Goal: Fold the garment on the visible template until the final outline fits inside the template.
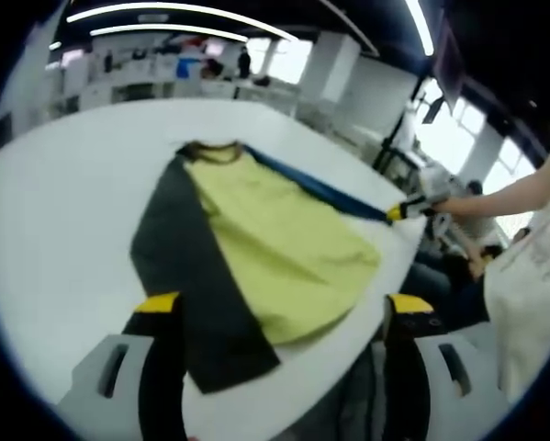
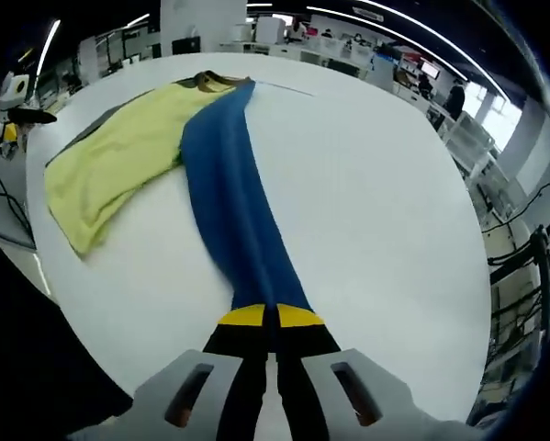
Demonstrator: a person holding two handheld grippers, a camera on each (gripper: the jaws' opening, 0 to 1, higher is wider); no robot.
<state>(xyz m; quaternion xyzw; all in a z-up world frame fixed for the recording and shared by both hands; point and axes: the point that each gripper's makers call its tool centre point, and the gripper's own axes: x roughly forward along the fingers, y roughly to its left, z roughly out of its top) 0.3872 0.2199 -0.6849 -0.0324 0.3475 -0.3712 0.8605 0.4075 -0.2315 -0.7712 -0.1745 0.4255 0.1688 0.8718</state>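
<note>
White table [image 2: 366, 211] in an open lab. I have the right gripper [image 2: 270, 320] clamped on the garment's [image 1: 275, 243] blue sleeve [image 2: 229, 202], stretched flat for folding; left gripper [image 1: 284, 308] apart, waiting.

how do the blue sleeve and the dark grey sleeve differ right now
The blue sleeve is pulled out straight, its end pinched in the right gripper; the dark grey sleeve lies flat on the table, ungripped, ahead of the open left gripper. Blue is stretched narrow; grey spreads wide. Both join the yellow-green body at the collar.
</note>
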